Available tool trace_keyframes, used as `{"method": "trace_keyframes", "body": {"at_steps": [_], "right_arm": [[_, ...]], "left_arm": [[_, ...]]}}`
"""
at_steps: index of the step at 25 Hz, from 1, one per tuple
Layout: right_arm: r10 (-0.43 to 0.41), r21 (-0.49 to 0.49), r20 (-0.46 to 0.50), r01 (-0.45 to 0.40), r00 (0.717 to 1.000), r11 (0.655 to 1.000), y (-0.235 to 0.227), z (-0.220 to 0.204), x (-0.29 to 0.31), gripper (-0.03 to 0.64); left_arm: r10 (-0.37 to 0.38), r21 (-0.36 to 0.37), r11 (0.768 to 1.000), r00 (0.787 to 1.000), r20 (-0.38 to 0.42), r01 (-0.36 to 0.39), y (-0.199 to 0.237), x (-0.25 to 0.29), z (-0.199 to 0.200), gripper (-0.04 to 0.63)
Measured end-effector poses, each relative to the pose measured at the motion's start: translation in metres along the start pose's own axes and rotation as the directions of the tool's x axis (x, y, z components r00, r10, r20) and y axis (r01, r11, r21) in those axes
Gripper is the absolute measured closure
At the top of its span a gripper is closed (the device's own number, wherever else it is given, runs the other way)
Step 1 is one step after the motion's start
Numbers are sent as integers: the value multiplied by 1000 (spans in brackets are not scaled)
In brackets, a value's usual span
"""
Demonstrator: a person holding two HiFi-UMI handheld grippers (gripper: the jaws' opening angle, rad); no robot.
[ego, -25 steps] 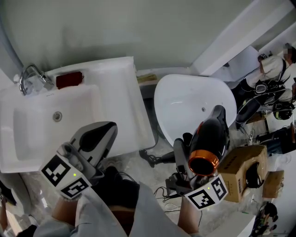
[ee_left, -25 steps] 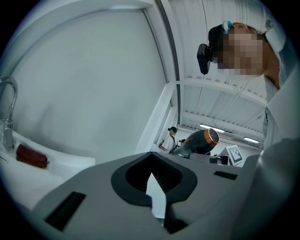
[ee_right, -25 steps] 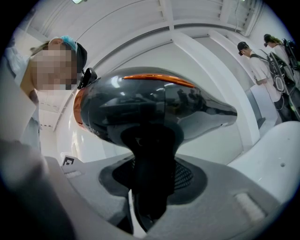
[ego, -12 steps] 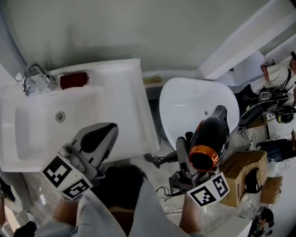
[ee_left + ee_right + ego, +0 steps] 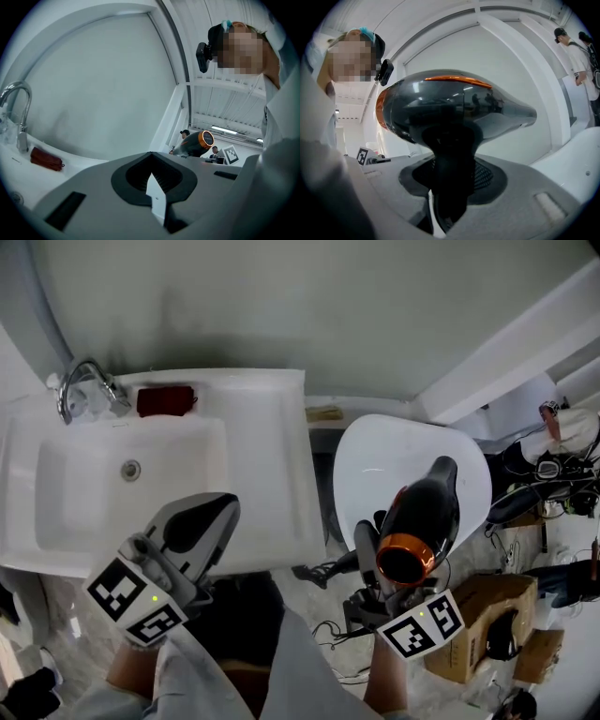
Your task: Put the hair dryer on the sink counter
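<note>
The head view looks steeply down over the sink (image 5: 267, 465). Both gripper views tilt upward from close behind their jaws, sharing the hair dryer (image 5: 197, 143).

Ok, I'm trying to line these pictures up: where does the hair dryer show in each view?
Head view: hair dryer right of centre, overlapping the lower right of the oval basin.
Left gripper view: hair dryer small, right of centre, in the background.
Right gripper view: hair dryer fills the centre, handle clamped in the right gripper.
Shared landmark: its orange ring, seen in all three.
</note>
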State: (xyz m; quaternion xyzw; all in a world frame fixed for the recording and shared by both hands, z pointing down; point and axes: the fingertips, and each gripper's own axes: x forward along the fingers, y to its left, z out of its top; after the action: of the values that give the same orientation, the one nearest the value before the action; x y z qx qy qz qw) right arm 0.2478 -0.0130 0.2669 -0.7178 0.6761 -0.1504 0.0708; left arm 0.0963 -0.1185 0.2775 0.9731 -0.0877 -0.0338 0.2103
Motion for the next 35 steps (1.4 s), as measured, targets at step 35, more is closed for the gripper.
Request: {"method": "trace_keyframes", "body": {"at_steps": [35], "right_arm": [[304, -21, -320, -327, 897, 945, -62, -47, 129, 456]], "left_arm": [[319, -11, 948, 946, 55, -319, 45, 36, 4, 592]]}}
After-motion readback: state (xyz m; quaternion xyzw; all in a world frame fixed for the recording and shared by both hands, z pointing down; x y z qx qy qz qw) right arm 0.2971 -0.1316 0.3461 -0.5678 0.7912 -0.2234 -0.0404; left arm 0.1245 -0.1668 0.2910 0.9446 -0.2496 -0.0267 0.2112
